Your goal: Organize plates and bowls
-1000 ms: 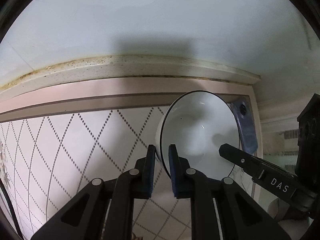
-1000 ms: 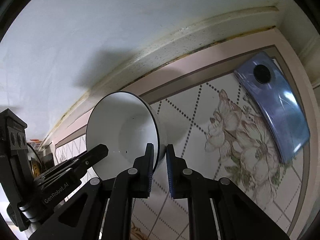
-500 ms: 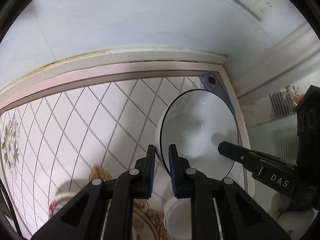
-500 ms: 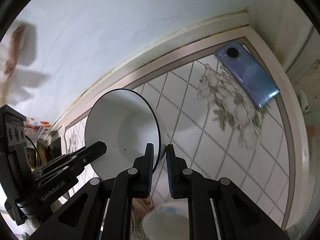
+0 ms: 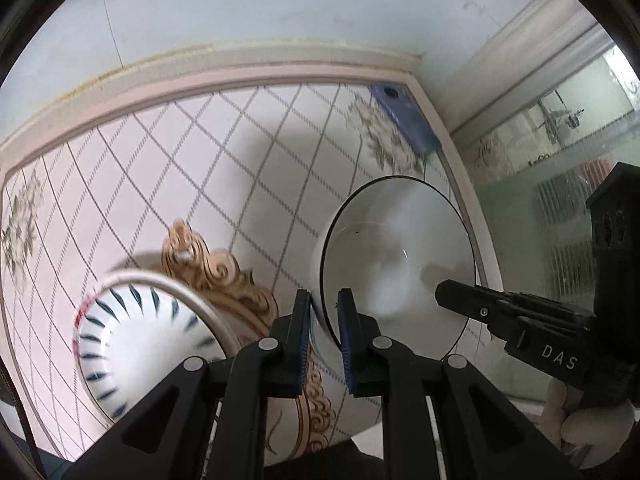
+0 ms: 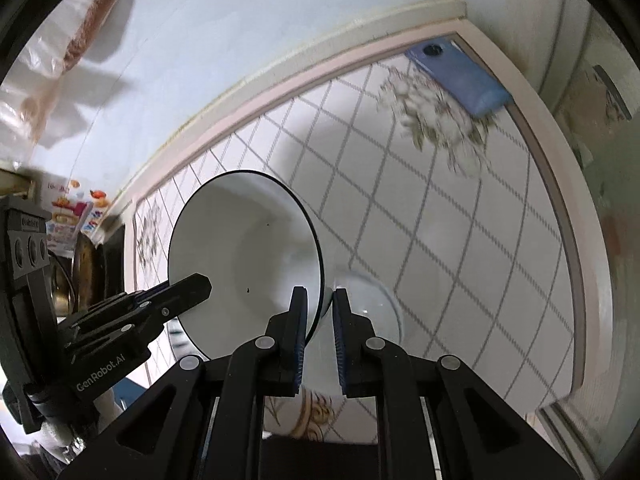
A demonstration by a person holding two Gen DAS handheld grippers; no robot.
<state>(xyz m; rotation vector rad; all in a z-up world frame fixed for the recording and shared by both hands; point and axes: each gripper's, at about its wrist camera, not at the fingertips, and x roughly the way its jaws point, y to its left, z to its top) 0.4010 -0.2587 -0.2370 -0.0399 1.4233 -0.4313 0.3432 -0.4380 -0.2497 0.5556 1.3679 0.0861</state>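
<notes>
Gripping opposite sides of one white bowl (image 5: 396,256), both claws hold it above a tiled table (image 5: 192,152) patterned with dotted diamond lines and flowers. The left claw (image 5: 324,332) is pinched nearly closed on the bowl's thin dark-edged rim, one blue pad inside and one outside. The right claw (image 6: 318,328) is clamped the same way on the far side of that rim, and in the left wrist view its black fingers reach in from the right edge, held by a gloved hand (image 5: 580,420). The bowl is tipped on its side, its empty white inside facing the left camera. Below it, near the table's front edge, sits a blue-striped bowl (image 5: 136,340) on an ornate gold-scrolled plate (image 5: 224,272). A blue phone (image 6: 460,76) lies at the table's far right corner, well apart from the dishes. A pale wall (image 5: 240,8) rises behind the table's far edge.
</notes>
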